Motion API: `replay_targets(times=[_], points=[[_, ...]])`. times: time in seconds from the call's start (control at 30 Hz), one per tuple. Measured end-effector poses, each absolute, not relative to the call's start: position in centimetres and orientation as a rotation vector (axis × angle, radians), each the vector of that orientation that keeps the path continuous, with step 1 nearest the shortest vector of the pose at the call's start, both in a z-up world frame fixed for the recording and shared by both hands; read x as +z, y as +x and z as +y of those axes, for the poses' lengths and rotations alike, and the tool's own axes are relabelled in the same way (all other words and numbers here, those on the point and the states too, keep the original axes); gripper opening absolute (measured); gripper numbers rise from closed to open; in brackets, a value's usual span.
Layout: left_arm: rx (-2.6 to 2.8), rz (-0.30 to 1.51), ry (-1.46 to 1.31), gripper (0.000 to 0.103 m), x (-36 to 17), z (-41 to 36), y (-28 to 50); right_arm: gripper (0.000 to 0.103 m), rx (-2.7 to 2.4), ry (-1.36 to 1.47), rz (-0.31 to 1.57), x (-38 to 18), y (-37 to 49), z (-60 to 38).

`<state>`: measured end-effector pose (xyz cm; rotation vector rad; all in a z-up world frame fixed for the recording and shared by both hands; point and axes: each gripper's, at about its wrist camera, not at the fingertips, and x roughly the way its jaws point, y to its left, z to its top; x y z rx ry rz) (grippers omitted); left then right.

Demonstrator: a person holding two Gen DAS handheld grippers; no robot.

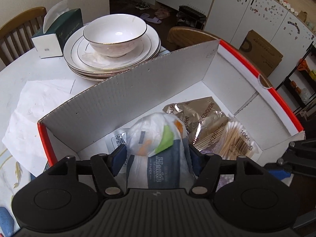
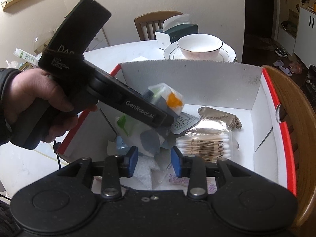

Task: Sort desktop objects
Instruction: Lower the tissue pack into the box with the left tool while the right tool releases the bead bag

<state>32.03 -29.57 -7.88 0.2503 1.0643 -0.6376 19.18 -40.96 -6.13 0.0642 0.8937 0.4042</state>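
White corrugated card forms the largest item, a red-edged box (image 1: pixel 138 83) that stands on the table (image 1: pixel 17 75) and serves as the collecting bin. Within it lie a gold foil sachet (image 1: pixel 199 116) and, just beside that, a clear bag of cotton swabs (image 1: pixel 235 138). The task's thing, a soft pack of tissues (image 1: pixel 158 148) in thin crinkled film, sits low in the near part of the box, between the blue pads of the left gripper (image 1: pixel 156 158). The jaws stand part open around it; whether the pads press on the film cannot be told. In handling the pack is judged light, squashy and somewhat slippery, not fragile; it is best taken across its full middle rather than by the loose twisted end, where film would slide. The right gripper (image 2: pixel 154 161) hovers over the near edge of the box, its fingers a little apart and holding nothing. Behind the box, a bowl (image 1: pixel 115 35) rests on stacked plates (image 1: pixel 146 53).
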Motion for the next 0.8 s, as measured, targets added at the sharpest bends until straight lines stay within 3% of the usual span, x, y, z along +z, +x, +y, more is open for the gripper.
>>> replay_targets(times=[0.17,0.3,0.5,0.8], points=[[-0.655,1.045,0.228,0.07,-7.1,-29.2,31.4,0.046,0.399,0.068,0.877,-5.8,19.0,-41.5],[-0.666,1.024,0.211,0.083,-6.3,-28.8,30.7,0.049,0.395,0.07,0.872,-5.6,18.9,-42.0],[-0.664,1.0,0.166,0.083,-5.2,-27.5,29.6,0.05,0.384,0.073,0.861,-5.2,18.5,-42.4],[-0.68,0.939,0.075,0.085,-3.1,-24.9,26.7,0.065,0.394,0.064,0.839,-4.4,17.9,-42.4]])
